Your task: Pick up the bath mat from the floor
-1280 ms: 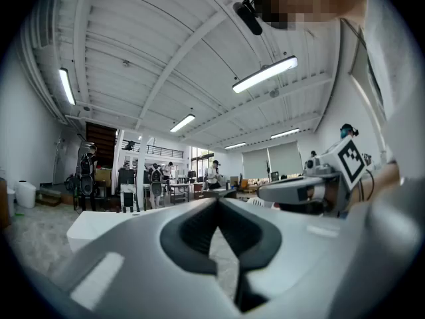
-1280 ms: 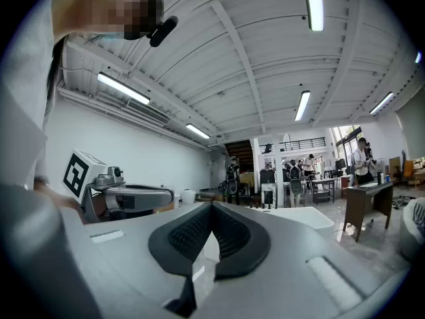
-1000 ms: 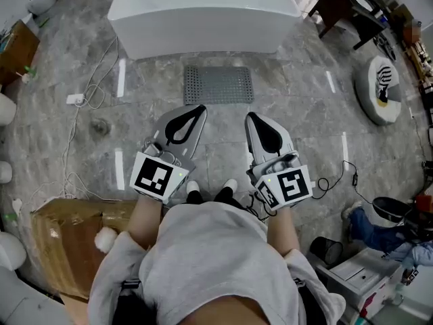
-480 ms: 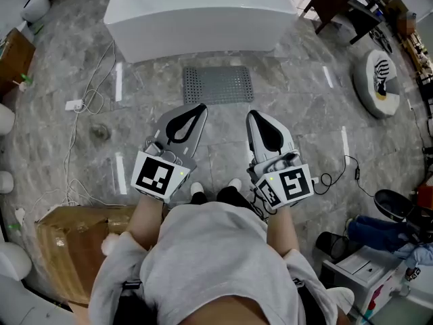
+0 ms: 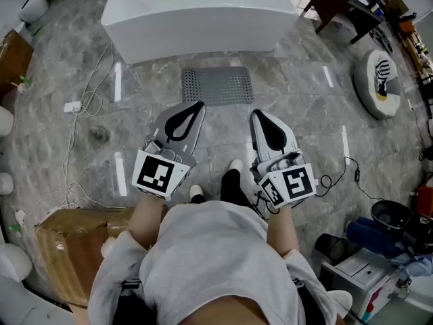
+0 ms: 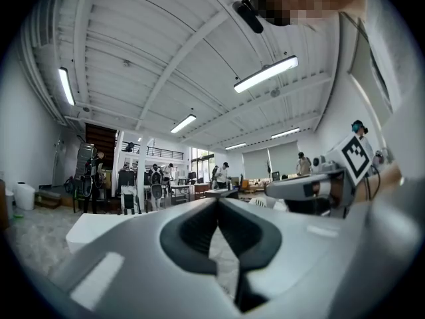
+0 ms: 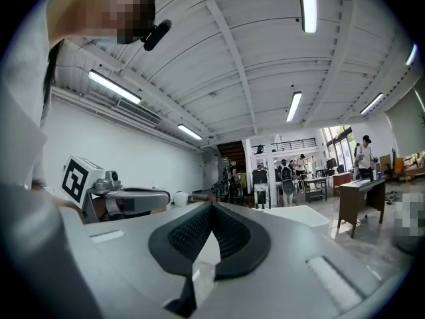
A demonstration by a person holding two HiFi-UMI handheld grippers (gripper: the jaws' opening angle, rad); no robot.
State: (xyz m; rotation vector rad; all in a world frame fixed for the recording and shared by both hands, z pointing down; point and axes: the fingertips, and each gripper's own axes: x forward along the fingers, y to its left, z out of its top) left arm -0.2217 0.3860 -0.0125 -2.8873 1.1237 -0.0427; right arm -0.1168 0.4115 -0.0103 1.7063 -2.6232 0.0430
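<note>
This is a big open lab hall with a staged bathroom corner: a white rectangular bathtub (image 5: 199,12) stands free on a grey marbled tile floor (image 5: 304,114). Beyond the tub, standing people (image 6: 156,178) work at desks under long ceiling strip lights (image 6: 265,75). A brown cardboard box (image 5: 74,242) sits well to the tub's left.

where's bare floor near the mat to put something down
Bare floor lies right of the mat, up to the round white object, and left of it, up to the power strip. Crowded: the box at lower left, the clutter at lower right, and the tub close behind the mat.
</note>
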